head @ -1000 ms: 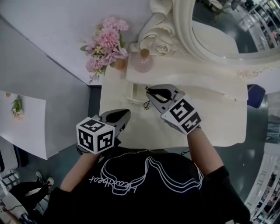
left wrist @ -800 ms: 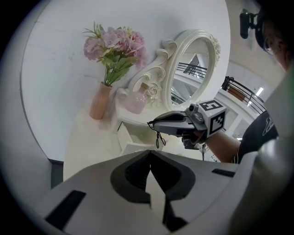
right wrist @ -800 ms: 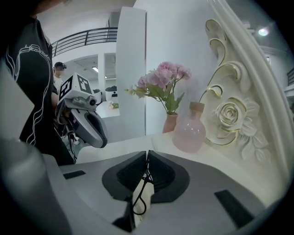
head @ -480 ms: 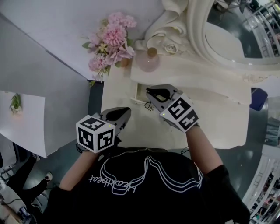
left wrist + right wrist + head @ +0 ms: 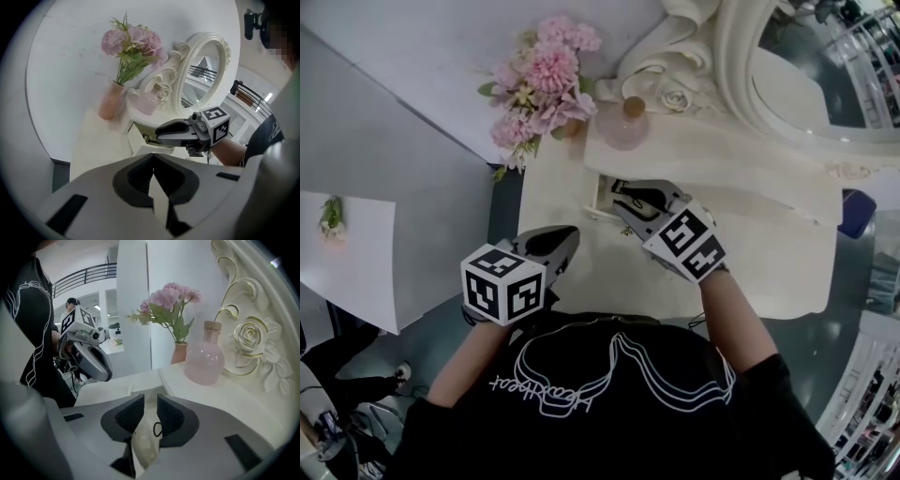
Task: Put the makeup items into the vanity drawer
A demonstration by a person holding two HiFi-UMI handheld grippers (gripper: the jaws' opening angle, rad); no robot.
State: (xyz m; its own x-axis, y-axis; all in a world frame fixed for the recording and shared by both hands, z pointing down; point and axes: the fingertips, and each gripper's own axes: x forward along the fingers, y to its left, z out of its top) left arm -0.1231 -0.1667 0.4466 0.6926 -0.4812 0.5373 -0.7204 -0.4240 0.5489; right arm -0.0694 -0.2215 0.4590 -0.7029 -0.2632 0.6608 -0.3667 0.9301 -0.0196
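Right gripper (image 5: 621,190) is tipped down over the open drawer (image 5: 592,194) at the back of the desk (image 5: 609,274), just below the shelf with the pink bottle (image 5: 625,127). Its fingers (image 5: 171,420) have just been opening and now stand narrowly apart. A pale makeup item (image 5: 143,446) with a black loop (image 5: 156,430) sits low in the gap between them, down at the drawer, and the pads do not look pressed on it. Left gripper (image 5: 570,234) hangs over the desk's near edge, well apart from the drawer, its fingers (image 5: 136,176) closed together with nothing between them. Pink flowers (image 5: 546,80) stand in the back corner beside the ornate mirror (image 5: 741,84).
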